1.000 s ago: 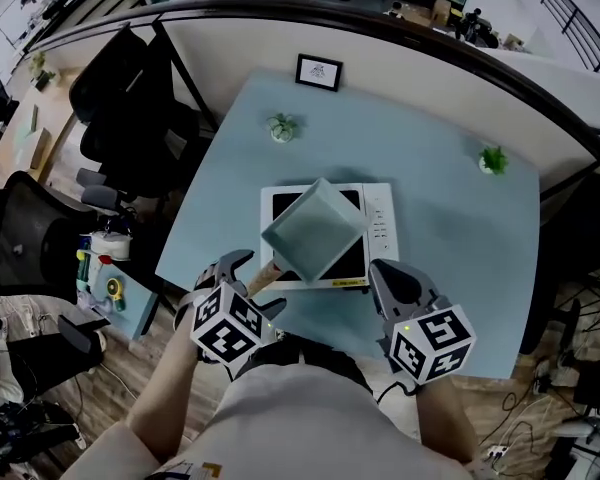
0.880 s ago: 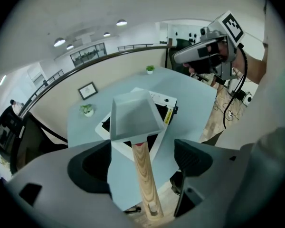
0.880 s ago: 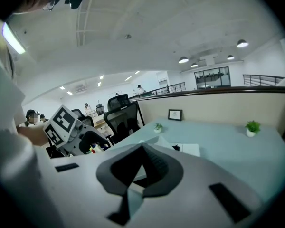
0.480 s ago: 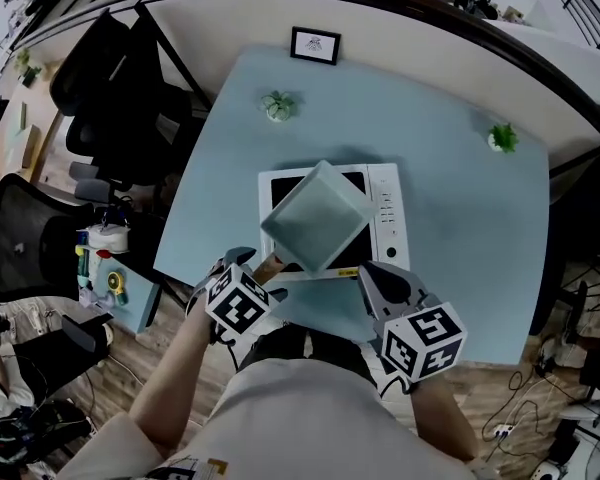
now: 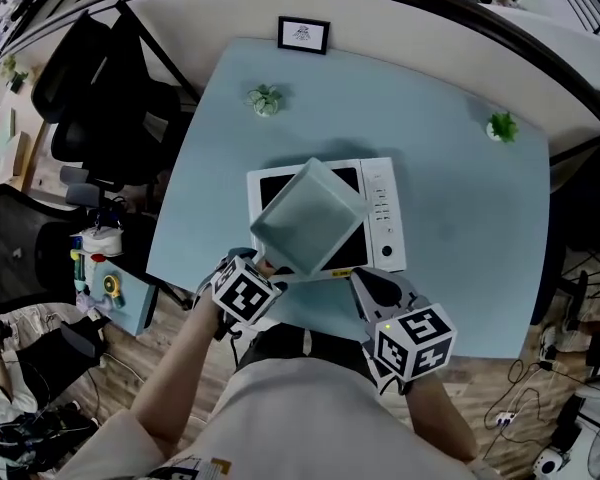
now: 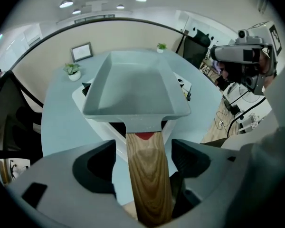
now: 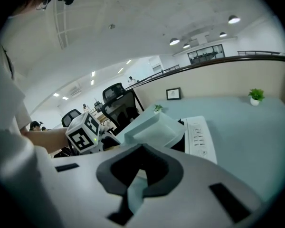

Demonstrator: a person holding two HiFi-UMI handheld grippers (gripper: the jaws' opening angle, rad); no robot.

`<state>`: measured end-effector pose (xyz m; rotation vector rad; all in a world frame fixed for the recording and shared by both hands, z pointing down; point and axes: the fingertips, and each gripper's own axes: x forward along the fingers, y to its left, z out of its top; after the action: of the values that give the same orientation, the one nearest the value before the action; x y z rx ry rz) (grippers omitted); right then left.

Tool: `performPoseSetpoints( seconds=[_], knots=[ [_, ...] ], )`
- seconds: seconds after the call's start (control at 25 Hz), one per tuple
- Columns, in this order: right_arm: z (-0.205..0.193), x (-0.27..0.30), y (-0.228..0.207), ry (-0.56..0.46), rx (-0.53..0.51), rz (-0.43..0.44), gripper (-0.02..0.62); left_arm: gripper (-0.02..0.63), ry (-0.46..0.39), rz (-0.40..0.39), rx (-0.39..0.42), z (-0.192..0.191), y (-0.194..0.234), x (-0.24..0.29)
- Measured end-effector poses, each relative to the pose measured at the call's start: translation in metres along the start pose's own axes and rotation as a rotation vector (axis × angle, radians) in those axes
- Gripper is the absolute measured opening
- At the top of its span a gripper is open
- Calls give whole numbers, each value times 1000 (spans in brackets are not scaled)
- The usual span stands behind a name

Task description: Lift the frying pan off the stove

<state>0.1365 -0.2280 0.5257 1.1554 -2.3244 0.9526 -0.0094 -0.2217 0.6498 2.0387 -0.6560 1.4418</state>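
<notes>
A square grey-green frying pan (image 5: 308, 218) sits at an angle on the white stove (image 5: 385, 218), near the front of the pale blue table (image 5: 460, 228). Its wooden handle (image 6: 145, 175) points toward me and runs between the jaws of my left gripper (image 5: 255, 263). That gripper is open, with a narrow gap on each side of the handle. In the left gripper view the pan (image 6: 133, 87) fills the centre. My right gripper (image 5: 370, 280) hangs at the table's front edge, right of the pan, shut and empty. From it the pan (image 7: 154, 127) and stove (image 7: 199, 134) lie ahead.
Two small potted plants (image 5: 264, 99) (image 5: 500, 126) and a framed picture (image 5: 303, 34) stand toward the table's far side. Black office chairs (image 5: 100, 98) crowd the left. A curved partition runs behind the table. Cables lie on the wooden floor at right.
My left gripper has slid forward along the wooden handle, which is now mostly covered by it. The right gripper has barely shifted. The head view has moved slightly.
</notes>
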Motion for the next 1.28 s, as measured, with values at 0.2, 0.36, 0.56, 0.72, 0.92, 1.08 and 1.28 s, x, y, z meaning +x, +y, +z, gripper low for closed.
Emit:
performPoseSetpoints(
  seconds=[0.2, 0.36, 0.56, 0.72, 0.92, 1.08, 1.28],
  knots=[
    [-4, 4, -12, 12, 32, -4, 4, 234, 80, -20, 9, -5, -1, 6],
    [-5, 9, -16, 19, 44, 1, 4, 150, 91, -14, -1, -5, 0, 9],
    [0, 10, -18, 9, 47, -2, 5, 146, 74, -15, -31, -4, 1, 10],
    [9, 6, -16, -15, 37, -13, 3, 144, 54, 3, -93, -7, 5, 7],
    [24, -4, -18, -58, 26, -37, 3, 144, -12, 34, -91, -4, 7, -10],
    [44, -14, -16, -105, 7, -61, 3, 144, -104, 76, -94, 7, 14, -37],
    [79, -30, -10, -210, -28, -92, 3, 144, -243, 155, -78, 28, 28, -81]
  ],
)
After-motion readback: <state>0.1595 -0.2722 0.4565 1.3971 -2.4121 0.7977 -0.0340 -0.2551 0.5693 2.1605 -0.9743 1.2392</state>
